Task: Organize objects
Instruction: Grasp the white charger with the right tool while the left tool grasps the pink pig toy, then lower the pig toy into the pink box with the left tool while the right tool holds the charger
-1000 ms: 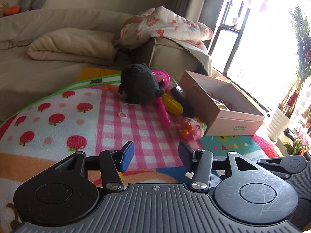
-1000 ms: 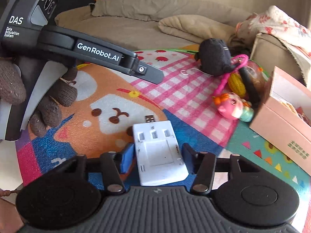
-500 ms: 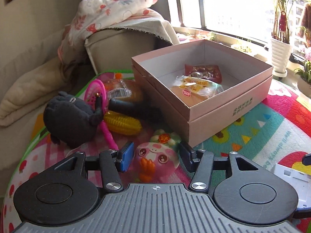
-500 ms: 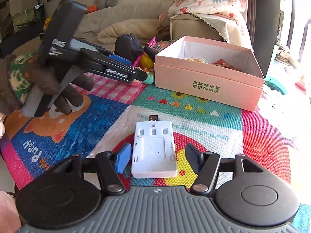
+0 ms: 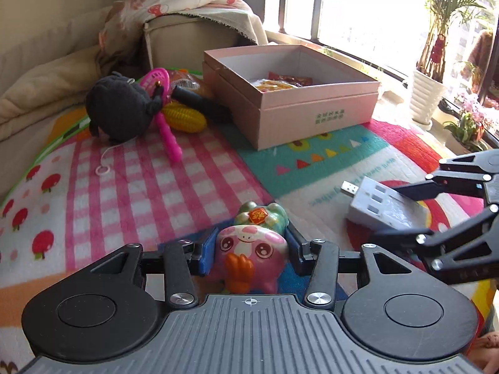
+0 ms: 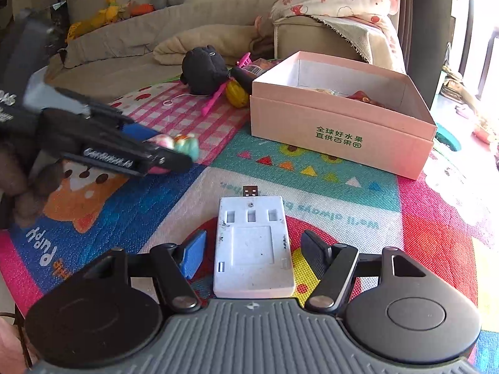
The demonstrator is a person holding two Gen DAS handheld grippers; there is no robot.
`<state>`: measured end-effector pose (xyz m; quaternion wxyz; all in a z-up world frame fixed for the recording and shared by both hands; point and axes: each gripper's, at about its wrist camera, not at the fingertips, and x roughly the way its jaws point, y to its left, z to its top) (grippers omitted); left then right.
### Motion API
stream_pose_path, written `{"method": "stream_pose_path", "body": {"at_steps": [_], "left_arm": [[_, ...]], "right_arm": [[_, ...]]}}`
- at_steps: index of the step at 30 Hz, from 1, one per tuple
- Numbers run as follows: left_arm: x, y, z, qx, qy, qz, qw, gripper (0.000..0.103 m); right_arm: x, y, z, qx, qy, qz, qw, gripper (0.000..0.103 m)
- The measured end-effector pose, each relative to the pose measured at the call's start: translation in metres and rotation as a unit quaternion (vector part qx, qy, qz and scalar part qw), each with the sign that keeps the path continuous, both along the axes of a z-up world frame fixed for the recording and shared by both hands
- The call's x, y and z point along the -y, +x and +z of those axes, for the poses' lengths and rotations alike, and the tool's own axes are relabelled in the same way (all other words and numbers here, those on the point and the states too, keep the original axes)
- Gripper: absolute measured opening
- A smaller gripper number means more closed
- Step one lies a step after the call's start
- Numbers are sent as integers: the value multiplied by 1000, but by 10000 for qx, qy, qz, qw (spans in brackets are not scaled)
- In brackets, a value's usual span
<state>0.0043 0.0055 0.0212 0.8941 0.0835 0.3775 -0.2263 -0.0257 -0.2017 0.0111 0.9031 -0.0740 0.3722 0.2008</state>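
My left gripper [image 5: 249, 244] is shut on a pink pig toy [image 5: 249, 255] and holds it above the play mat; the toy also shows in the right wrist view [image 6: 174, 145]. My right gripper [image 6: 252, 249] is open around a white USB charger [image 6: 253, 243], with gaps between both pads and its sides. The charger rests on the mat, and it also shows in the left wrist view [image 5: 383, 207]. An open pink box [image 6: 340, 127] with snack packets inside stands further back.
A black plush [image 5: 120, 110], a pink toy racket [image 5: 162, 106], a yellow corn toy [image 5: 184, 118] and a black cylinder [image 5: 202, 101] lie left of the box [image 5: 315, 109]. A sofa with blankets [image 5: 190, 0] stands behind. Potted plants [image 5: 427, 93] stand by the window.
My left gripper closed on the pig toy and carried it back away from the toy pile. My right gripper stayed around the charger, jaws slightly wider.
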Motion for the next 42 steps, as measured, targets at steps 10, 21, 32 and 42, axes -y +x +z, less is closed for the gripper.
{"method": "stream_pose_path", "body": {"at_steps": [10, 21, 32, 42], "left_arm": [[3, -38, 36, 105, -373, -296, 9988, 50], [66, 77, 137, 1022, -1691, 177, 9801, 51], [120, 167, 59, 172, -1706, 505, 9839, 53], [90, 157, 57, 229, -1941, 266, 9804, 53]], "right_arm": [[9, -31, 35, 200, 205, 59, 9996, 47], [57, -45, 82, 917, 650, -426, 9927, 47], [78, -11, 50, 449, 781, -832, 9925, 47], [64, 0, 39, 261, 678, -774, 9944, 47]]}}
